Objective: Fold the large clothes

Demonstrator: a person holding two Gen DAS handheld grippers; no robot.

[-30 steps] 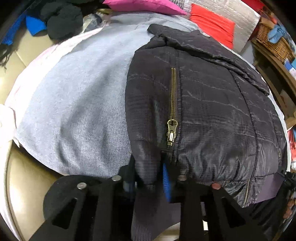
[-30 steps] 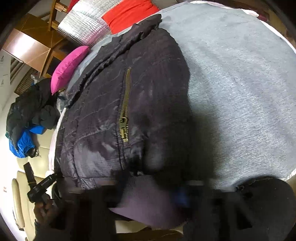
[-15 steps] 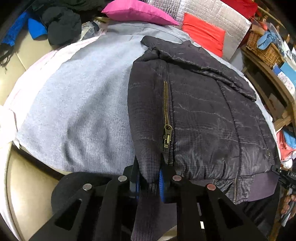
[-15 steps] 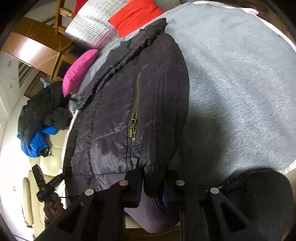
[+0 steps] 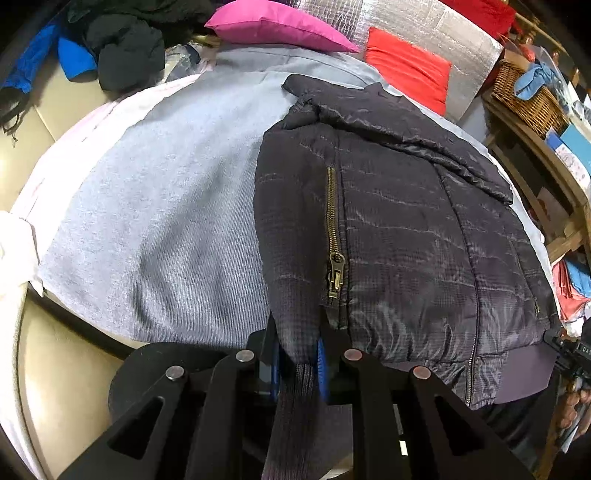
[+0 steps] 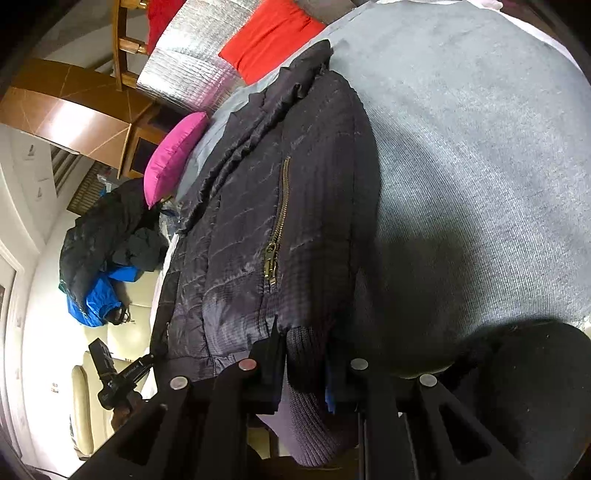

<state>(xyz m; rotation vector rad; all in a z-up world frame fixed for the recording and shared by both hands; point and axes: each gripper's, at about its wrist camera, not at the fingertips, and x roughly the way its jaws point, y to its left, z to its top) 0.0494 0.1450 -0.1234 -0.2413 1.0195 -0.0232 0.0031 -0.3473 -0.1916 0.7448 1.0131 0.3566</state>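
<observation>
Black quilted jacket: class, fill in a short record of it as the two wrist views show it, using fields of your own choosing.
garment: black quilted jacket
lies on: grey knit cloth
zip: brass zipper, pull at its near end
left gripper: shut on the jacket's near edge by the ribbed cuff
right gripper: shut on the ribbed cuff
beyond the collar: pink cushion, red cushion

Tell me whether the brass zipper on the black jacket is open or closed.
Closed: the brass zipper has its teeth meshed along their visible length on the black jacket.
</observation>
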